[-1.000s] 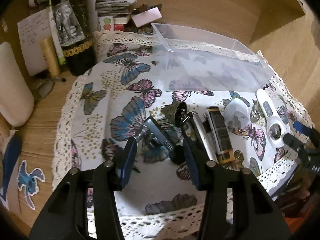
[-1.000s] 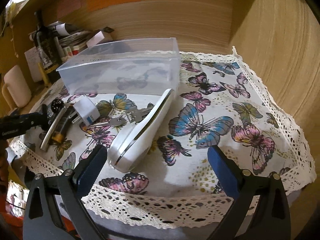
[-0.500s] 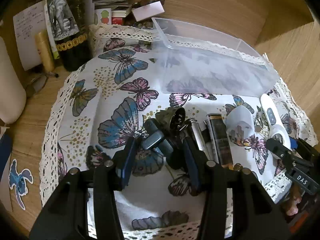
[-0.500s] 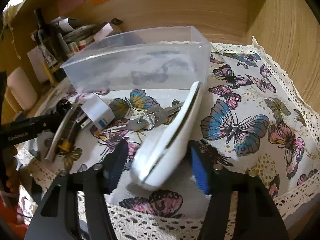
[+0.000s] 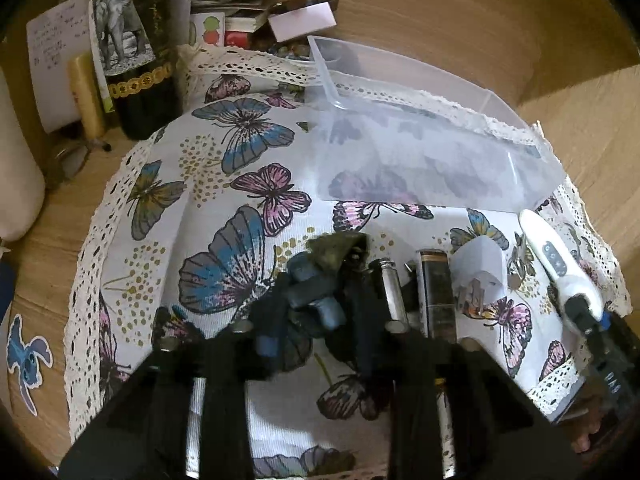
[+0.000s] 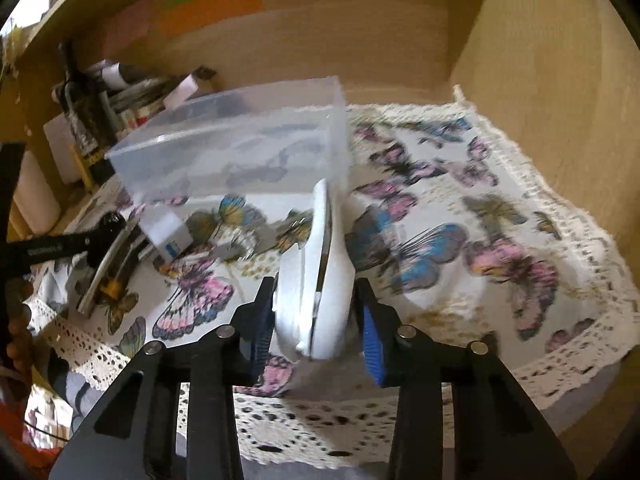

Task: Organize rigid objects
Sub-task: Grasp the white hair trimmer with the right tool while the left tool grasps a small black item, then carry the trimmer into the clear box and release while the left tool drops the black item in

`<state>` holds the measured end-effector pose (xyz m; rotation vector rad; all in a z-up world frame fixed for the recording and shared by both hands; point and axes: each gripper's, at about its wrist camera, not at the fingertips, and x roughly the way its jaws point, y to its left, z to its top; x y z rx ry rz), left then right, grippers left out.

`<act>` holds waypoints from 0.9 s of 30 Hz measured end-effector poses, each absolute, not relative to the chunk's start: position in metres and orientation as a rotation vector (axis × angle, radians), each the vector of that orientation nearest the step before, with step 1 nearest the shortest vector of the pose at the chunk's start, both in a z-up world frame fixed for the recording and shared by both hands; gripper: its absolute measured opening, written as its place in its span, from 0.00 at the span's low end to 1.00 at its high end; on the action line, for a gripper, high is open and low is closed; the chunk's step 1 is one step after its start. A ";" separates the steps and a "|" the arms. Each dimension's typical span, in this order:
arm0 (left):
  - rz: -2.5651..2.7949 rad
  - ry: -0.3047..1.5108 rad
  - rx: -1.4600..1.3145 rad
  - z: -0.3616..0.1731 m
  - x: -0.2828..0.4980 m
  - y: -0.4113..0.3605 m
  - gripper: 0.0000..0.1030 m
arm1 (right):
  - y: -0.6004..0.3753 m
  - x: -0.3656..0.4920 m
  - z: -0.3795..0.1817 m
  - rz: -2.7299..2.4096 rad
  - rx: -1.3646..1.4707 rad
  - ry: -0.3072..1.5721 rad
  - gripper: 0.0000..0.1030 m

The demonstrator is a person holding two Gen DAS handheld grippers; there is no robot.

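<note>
A clear plastic bin point(image 5: 432, 152) stands on the butterfly cloth point(image 5: 224, 184); it also shows in the right wrist view point(image 6: 240, 156). My left gripper point(image 5: 316, 320) is closed around a dark blue-grey gadget point(image 5: 316, 292) with a dark green piece point(image 5: 336, 250) at its far end. My right gripper point(image 6: 316, 328) is shut on a long white device point(image 6: 320, 276), seen with its buttons in the left wrist view point(image 5: 560, 268). Between them lie a silver tube point(image 5: 392, 292), a dark lighter-like case point(image 5: 438, 296), a white plug point(image 5: 478, 268) and keys point(image 6: 236, 248).
A dark bottle with an elephant label point(image 5: 136, 48), a yellow stick point(image 5: 86, 96), notes and small boxes point(image 5: 248, 12) crowd the back left. A white cylinder point(image 5: 16, 172) stands at the left. Wooden walls point(image 6: 552, 60) close the back and right.
Both grippers moved forward and closed: the left around the dark gadget, the right onto the white device, which now stands on edge between its fingers.
</note>
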<state>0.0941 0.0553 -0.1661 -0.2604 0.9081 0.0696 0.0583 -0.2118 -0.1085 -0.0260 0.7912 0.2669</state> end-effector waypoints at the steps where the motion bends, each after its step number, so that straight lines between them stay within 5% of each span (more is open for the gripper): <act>1: 0.067 0.906 -0.259 -0.166 0.094 0.055 0.24 | -0.215 0.057 -0.104 0.261 -0.021 0.775 0.33; 27: 0.041 0.613 -0.159 -0.081 0.068 0.052 0.22 | -0.212 0.064 -0.019 0.296 -0.010 0.480 0.33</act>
